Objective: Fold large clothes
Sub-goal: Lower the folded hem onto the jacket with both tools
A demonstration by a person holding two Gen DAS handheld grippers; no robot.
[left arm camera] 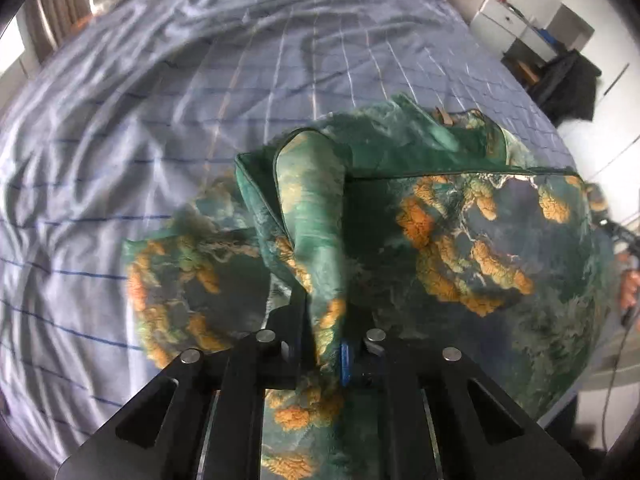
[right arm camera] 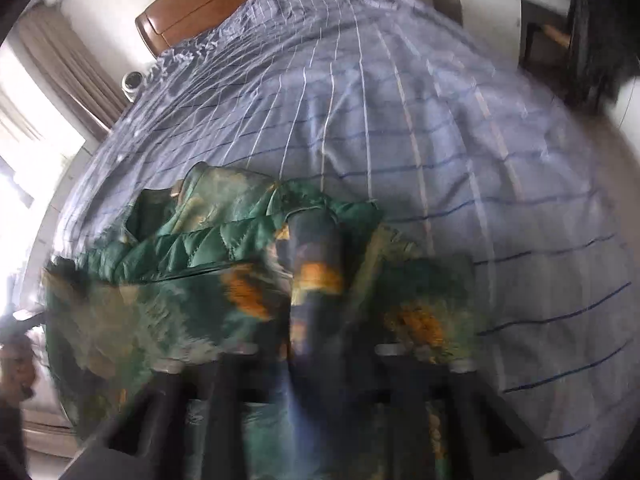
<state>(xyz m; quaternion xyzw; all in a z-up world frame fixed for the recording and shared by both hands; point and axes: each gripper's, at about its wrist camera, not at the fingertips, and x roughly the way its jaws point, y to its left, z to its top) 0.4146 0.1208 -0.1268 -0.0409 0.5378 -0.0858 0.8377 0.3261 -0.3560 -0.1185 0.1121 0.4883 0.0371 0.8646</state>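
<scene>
Green jacket (left arm camera: 460,240) in both grippers' jaws.

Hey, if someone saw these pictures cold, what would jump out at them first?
The green and orange printed jacket dominates, spread on the near part of the blue striped bedsheet. A fold of it is pinched in the left gripper, and the right gripper grips another fold, blurred by motion. A wooden headboard stands at the far end.

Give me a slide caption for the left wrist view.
Left gripper pinching a fold of green printed jacket above the striped bedsheet.
</scene>
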